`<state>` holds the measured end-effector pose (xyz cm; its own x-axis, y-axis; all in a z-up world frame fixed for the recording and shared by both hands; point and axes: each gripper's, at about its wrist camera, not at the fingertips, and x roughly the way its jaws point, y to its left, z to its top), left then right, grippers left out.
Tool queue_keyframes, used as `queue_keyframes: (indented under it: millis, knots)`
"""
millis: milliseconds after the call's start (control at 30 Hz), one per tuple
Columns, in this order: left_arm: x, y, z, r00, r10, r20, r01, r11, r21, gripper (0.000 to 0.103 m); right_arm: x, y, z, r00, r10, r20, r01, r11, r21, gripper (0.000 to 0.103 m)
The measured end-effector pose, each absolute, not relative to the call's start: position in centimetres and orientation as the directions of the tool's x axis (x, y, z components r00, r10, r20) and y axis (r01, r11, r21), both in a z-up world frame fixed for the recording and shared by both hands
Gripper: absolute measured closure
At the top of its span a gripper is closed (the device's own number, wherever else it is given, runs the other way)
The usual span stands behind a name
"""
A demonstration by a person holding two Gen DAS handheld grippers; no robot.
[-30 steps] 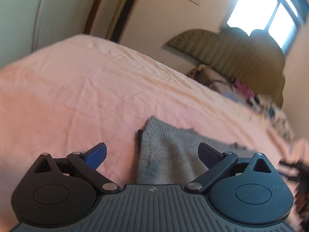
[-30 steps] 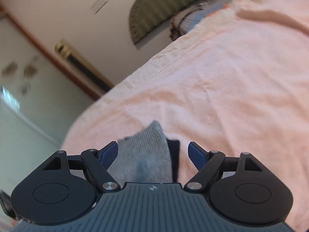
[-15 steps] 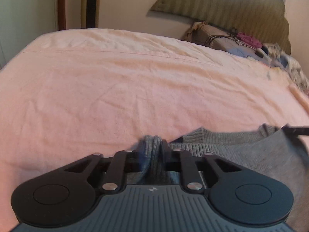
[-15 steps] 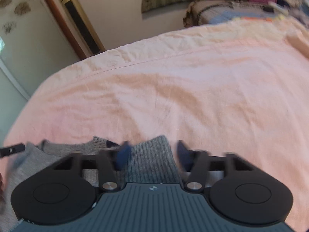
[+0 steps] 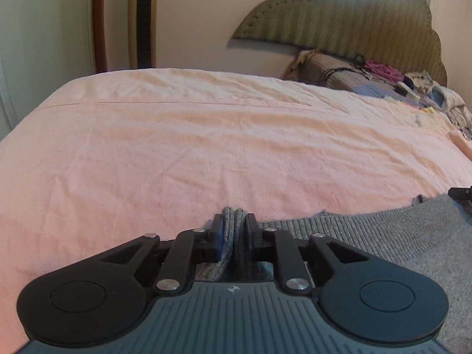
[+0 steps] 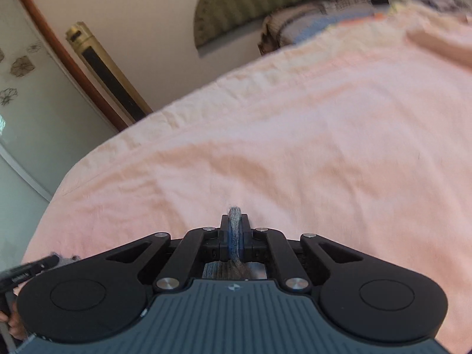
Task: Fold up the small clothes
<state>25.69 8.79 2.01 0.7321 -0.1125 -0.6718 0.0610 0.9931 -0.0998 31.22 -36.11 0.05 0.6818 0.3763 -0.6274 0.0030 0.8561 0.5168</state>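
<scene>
The left gripper (image 5: 233, 230) had just eased slightly, jaws pinching a bunched edge of the grey knit garment (image 5: 383, 236), which lay right of it on the pink bedsheet (image 5: 206, 147); the right gripper (image 6: 234, 230) clamped another fold

Two grippers: the left gripper (image 5: 234, 233) and the right gripper (image 6: 234, 231). One grey knitted garment (image 5: 383, 236). One pink bedsheet (image 5: 206, 147). One padded headboard (image 5: 339, 20). One heap of mixed items (image 5: 383, 79), too jumbled to count.
</scene>
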Motion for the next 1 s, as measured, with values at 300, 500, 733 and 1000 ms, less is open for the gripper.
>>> queue_keyframes:
  millis: [300, 500, 733, 1000]
  knots:
    - [19.9, 5.4, 5.4, 0.783, -0.193, -0.591, 0.086, 0.975, -0.204, 0.039, 25.8, -31.6, 4.4, 0.738, 0.359, -0.571, -0.14, 0.91, 0.391, 0.054]
    - [19.9, 4.3, 1.1, 0.778, -0.13, -0.615, 0.104, 0.992, -0.078, 0.032, 24.9, -29.5, 0.4, 0.763, 0.262, -0.592, -0.179, 0.964, 0.195, 0.054]
    - [16.3, 3.7, 2.9, 0.805, -0.071, -0.59, 0.076, 0.997, -0.017, 0.027, 23.0, -30.8, 1.9, 0.773, 0.207, -0.599, -0.084, 0.97, 0.226, 0.055]
    - [9.6, 8.8, 5.5, 0.836, -0.032, -0.548, -0.131, 0.958, -0.255, 0.013, 17.4, -30.6, 3.4, 0.766, 0.191, -0.614, -0.097, 0.978, 0.183, 0.013]
